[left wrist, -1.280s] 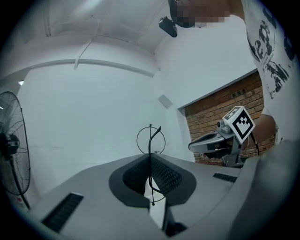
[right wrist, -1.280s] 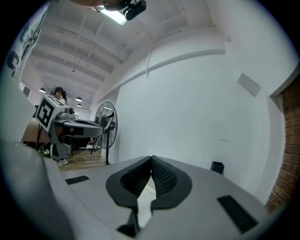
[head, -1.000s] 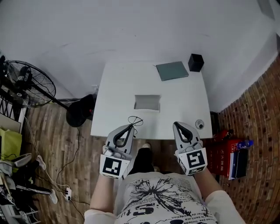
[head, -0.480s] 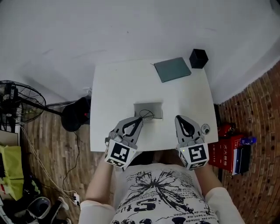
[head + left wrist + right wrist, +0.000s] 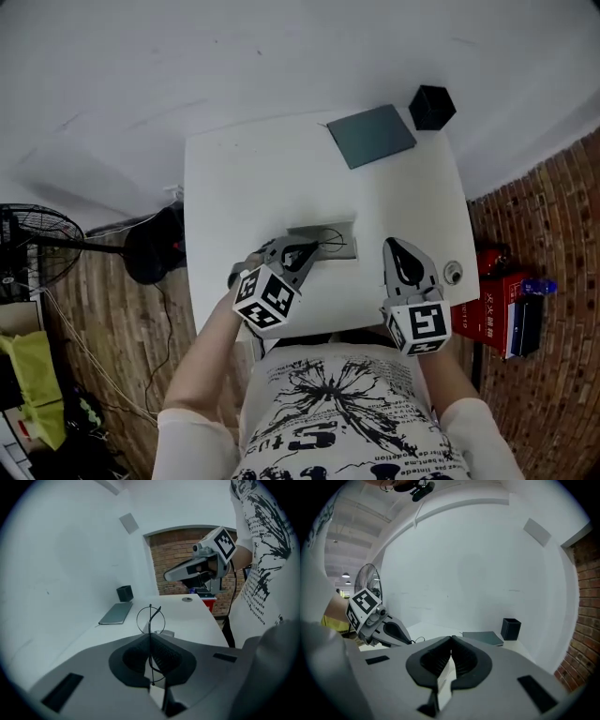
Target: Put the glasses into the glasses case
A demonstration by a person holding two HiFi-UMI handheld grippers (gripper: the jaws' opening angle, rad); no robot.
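Thin black wire glasses [image 5: 151,619] stand on edge between the jaws of my left gripper [image 5: 150,637], which is shut on them. In the head view this gripper [image 5: 312,246] reaches from the table's front edge, with the glasses [image 5: 331,242] over the open grey glasses case [image 5: 321,230]. A corner of the case [image 5: 167,633] shows just behind the lens. My right gripper [image 5: 395,247] hovers over the table to the right of the case. Its jaws [image 5: 451,641] are shut with nothing in them.
On the white table [image 5: 253,187] a dark green notebook [image 5: 372,136] and a black box [image 5: 432,107] sit at the far right corner. A small round object [image 5: 453,273] lies by the front right corner. A fan [image 5: 37,244] stands on the floor to the left, red boxes [image 5: 487,305] to the right.
My left gripper has carried the glasses forward and down from the table's front edge to over the case. The right gripper also moved forward over the table.
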